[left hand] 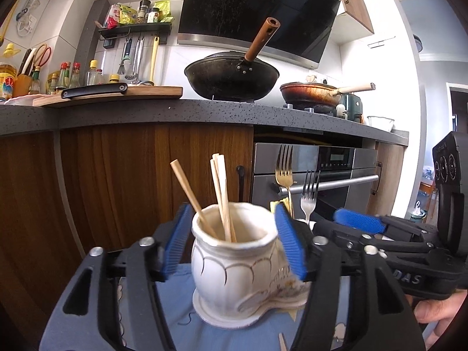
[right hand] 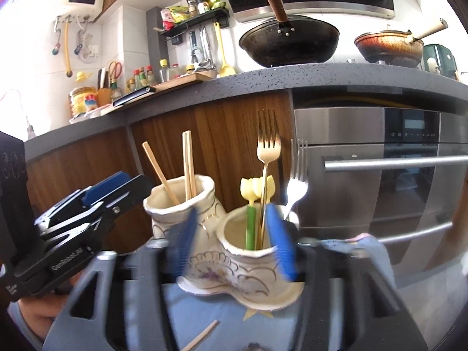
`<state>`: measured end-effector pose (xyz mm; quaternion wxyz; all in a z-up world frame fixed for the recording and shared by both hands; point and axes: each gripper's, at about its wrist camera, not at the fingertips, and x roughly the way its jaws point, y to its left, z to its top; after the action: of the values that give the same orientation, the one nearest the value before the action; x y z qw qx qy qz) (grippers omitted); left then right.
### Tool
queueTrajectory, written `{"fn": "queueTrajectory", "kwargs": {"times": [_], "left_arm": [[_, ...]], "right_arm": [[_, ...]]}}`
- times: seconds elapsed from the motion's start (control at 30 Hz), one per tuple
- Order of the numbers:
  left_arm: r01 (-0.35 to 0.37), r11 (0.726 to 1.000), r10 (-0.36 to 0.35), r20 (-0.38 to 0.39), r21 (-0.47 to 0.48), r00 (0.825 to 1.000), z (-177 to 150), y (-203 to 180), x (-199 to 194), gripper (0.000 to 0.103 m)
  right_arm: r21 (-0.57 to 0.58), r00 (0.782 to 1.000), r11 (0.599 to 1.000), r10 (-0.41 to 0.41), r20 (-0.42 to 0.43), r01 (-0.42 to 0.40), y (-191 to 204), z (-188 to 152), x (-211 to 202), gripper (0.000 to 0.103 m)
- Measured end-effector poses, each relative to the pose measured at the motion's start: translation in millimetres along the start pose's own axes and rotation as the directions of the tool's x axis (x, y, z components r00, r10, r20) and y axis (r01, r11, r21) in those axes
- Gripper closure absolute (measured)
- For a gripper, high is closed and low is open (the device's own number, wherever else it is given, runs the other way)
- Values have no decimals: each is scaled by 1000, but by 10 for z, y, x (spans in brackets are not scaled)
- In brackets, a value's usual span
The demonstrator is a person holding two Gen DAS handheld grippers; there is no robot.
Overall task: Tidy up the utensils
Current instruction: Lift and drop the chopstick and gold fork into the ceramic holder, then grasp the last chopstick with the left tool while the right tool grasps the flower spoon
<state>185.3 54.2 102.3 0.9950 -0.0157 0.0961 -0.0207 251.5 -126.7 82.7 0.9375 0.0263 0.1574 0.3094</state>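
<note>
- Mostly sorted: chopsticks (left hand: pixel 222 196) stand in the left cup of the ceramic holder (left hand: pixel 234 269), forks (right hand: pixel 267 158) in the right cup.
- Left gripper (left hand: pixel 234 242) spread around the left cup, right gripper (right hand: pixel 234 242) spread around the right; neither pinches.
- Left to do: one loose chopstick (right hand: pixel 201 337) on the blue cloth (right hand: pixel 204 304).

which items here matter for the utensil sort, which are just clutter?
Job:
white ceramic twin-cup holder
wooden chopsticks
gold fork
silver fork
loose chopstick on blue cloth

Clutter:
black wok
rusty orange pan
steel oven
</note>
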Motion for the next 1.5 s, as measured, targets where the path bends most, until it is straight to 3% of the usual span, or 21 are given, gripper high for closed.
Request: {"fn": "queueTrajectory", "kwargs": {"times": [0.13,0.2,0.23,0.37,0.57,0.7,0.93,1.07,1.13,1.3,1.37,1.43,1.47,1.5], "left_arm": [[-13,1000,13,-15,2,1000,-84,39,-131,25],[-19,1000,19,-34,-3,999,-137,68,-188,24],[-21,1000,21,-47,-5,999,-165,82,-205,23],[-29,1000,27,-120,-9,992,-318,118,-237,23],[-12,1000,12,-271,1,963,-597,89,-157,19],[8,1000,-1,-336,21,942,-730,31,-123,10],[54,998,-31,-398,45,917,-879,-48,-158,6],[65,995,-20,-479,77,878,-1013,-118,-70,6],[77,992,-20,-476,100,879,-1022,-158,-87,6],[101,982,-8,-508,157,861,-1072,-260,-48,6],[117,976,-9,-505,183,863,-1078,-312,-67,9],[146,965,-11,-521,218,853,-1111,-391,-56,32],[162,960,-14,-535,230,845,-1133,-426,-42,38],[178,954,-16,-551,242,834,-1161,-461,-31,50]], "right_arm": [[-22,999,999,-34,-10,34,2,-81,-101,39],[-26,999,999,-47,-23,46,-23,-131,-149,32],[-27,998,998,-52,-26,51,-31,-160,-172,23],[-31,995,996,-84,-57,82,-92,-277,-264,11],[-12,985,994,-106,-135,106,-196,-489,-298,6],[11,973,994,-107,-205,111,-259,-632,-297,6],[79,943,992,-72,-325,103,-323,-847,-338,5],[49,932,993,-88,-351,112,-313,-948,-335,5],[62,928,993,-68,-367,98,-337,-977,-319,5],[122,905,985,-63,-421,125,-438,-1009,-218,5],[132,905,983,-57,-421,124,-442,-1006,-217,5],[122,905,986,-54,-422,116,-419,-1004,-211,5],[115,905,987,-51,-423,109,-400,-1005,-207,5],[113,904,988,-50,-424,108,-390,-998,-204,5]]}}
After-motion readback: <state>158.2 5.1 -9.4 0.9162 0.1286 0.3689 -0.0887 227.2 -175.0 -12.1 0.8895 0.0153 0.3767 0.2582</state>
